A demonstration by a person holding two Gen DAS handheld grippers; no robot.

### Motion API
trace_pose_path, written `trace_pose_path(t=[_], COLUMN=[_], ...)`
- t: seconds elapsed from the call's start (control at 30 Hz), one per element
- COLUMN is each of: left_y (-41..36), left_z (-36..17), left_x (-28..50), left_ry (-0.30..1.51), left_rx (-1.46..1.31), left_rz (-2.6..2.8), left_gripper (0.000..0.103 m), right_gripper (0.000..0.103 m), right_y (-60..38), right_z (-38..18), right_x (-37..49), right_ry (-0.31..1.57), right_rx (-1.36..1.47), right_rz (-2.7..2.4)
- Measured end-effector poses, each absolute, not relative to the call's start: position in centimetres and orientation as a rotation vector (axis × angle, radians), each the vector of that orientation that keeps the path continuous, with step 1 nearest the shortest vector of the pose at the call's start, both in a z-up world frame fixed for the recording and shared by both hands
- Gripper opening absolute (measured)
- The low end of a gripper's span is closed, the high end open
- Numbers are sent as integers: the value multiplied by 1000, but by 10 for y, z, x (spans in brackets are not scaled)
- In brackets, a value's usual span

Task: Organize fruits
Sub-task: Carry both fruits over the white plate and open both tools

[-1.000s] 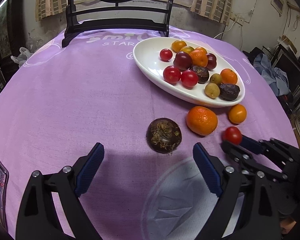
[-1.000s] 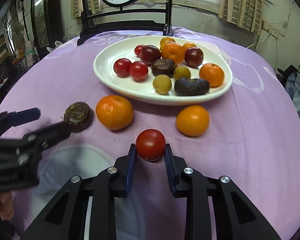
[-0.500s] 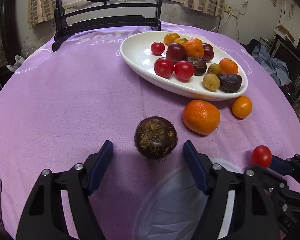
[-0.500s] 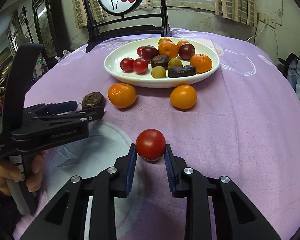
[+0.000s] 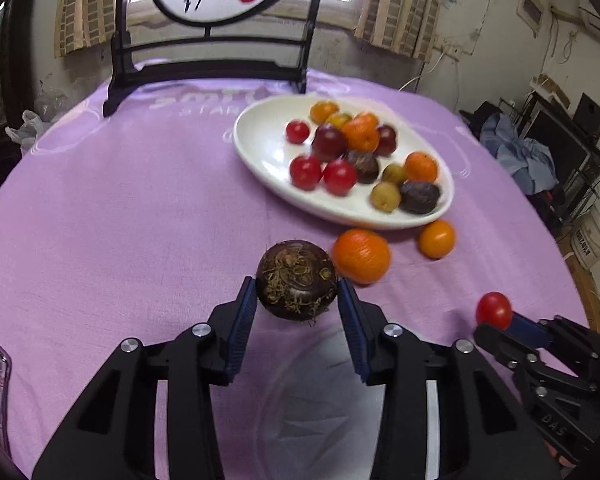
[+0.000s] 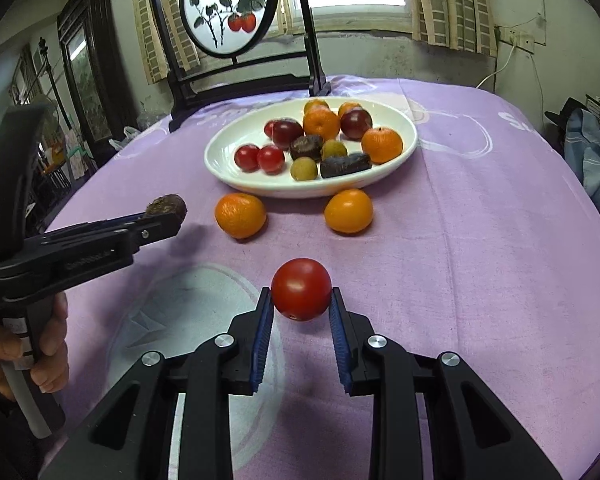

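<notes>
Blue-padded fingers (image 5: 242, 320) of left gripper (image 5: 296, 312) closing on dark hairy fruit (image 5: 296, 280), centre frame; right gripper (image 6: 300, 316) pinching red tomato (image 6: 301, 294), lower centre. Beyond, upper centre: two oranges (image 6: 240, 215), white plate (image 6: 228, 156), purple cloth (image 6: 480, 240).

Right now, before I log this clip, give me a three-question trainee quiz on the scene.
1. True or false: the right gripper is shut on the tomato.
2. How many oranges lie on the cloth outside the plate? A) one B) two C) four
3. Fill in: the left gripper, jaws closing, has the dark round ____ between its pads.

Key: 1 true. 2 B: one orange and another just in front of the plate. 3 fruit, brown with a fibrous top.
</notes>
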State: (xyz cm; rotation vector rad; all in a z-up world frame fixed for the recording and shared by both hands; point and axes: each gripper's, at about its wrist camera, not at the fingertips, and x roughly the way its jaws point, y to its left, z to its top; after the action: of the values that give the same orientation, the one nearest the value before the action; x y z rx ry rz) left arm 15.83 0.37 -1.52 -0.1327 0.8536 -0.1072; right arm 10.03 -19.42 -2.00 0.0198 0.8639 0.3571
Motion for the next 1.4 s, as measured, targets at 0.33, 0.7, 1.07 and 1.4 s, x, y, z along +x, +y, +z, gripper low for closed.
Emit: trace_pose_path(t=[0.33,0.7,1.07,1.4], left_y=[-19,-16,-18,-23], left_z=[46,3,9,22], left_x=[188,284,283,219], left_ry=[747,856,813,784], left_rx=[-32,-6,-30,-41], left_rz=[-132,-17,25,28], left_gripper=[41,41,74,85], right_gripper=[29,30,50,53], right_y=[-181,-168,-182,-205], right_z=[23,-3,-6,-3], right_x=[139,232,231,182], right_ry=[770,801,779,801], right_rx=[-27,-31,7,68], right_rz=[379,293,276,272])
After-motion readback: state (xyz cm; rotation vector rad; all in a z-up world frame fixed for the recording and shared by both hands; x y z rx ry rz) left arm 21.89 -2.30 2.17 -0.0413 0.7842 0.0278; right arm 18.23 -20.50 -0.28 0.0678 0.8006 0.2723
